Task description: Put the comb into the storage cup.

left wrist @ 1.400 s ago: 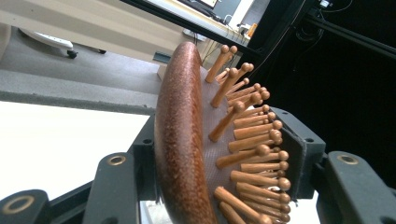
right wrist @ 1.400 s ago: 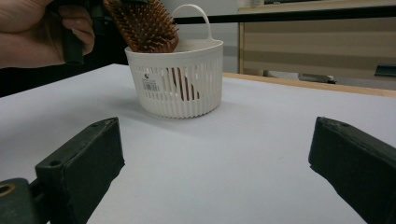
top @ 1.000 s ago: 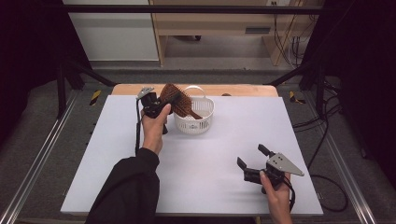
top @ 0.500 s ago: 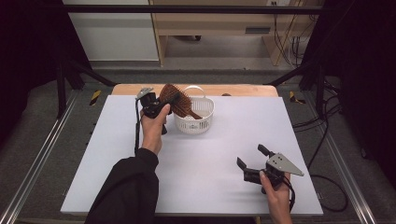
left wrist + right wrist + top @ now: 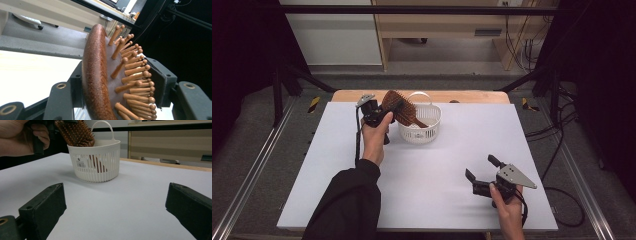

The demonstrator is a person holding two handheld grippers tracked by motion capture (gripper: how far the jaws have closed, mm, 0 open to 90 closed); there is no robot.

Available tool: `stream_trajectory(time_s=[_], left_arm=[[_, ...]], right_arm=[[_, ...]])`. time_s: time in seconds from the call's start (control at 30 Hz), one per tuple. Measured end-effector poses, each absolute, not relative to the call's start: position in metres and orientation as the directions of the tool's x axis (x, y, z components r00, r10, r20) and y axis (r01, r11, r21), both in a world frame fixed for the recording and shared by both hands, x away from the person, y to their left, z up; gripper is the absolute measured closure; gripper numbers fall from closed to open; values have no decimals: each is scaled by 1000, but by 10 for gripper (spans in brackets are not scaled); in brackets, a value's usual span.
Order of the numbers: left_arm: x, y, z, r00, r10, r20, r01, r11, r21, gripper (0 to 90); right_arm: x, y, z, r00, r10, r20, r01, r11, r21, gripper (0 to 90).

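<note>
A brown wooden hairbrush [image 5: 399, 107] with peg bristles leans tilted over the left rim of a small white slatted basket [image 5: 421, 132] at the back middle of the table. Its handle dips into the basket, and through the slats it shows again in the right gripper view, where the hairbrush [image 5: 76, 133] rises from the basket [image 5: 96, 167]. My left gripper [image 5: 389, 106] is shut on the brush head. In the left gripper view one jaw lies against the hairbrush [image 5: 96, 80] back and the other against the bristle tips. My right gripper [image 5: 482, 168] rests open near the front right, pointed at the basket, nothing between its jaws.
The white tabletop [image 5: 437, 205] has a wooden strip [image 5: 462, 96] along its far edge. Metal frame rails [image 5: 252, 170] run along the floor on both sides. Cables [image 5: 562, 150] lie on the floor to the right. A wooden bench [image 5: 452, 25] stands beyond the table.
</note>
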State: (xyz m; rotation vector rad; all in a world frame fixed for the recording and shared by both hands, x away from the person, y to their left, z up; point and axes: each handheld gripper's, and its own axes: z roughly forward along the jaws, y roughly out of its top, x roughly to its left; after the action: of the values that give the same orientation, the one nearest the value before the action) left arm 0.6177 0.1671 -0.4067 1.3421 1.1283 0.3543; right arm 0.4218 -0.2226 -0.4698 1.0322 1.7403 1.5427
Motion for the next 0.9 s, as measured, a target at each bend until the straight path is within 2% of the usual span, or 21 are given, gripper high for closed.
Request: stream_trajectory(time_s=[0.9], left_arm=[[618,168,-408,463,771,-439,378,276,884,407]], right_arm=[[422,-222,-471,-531,845,60,173,39,984,33]])
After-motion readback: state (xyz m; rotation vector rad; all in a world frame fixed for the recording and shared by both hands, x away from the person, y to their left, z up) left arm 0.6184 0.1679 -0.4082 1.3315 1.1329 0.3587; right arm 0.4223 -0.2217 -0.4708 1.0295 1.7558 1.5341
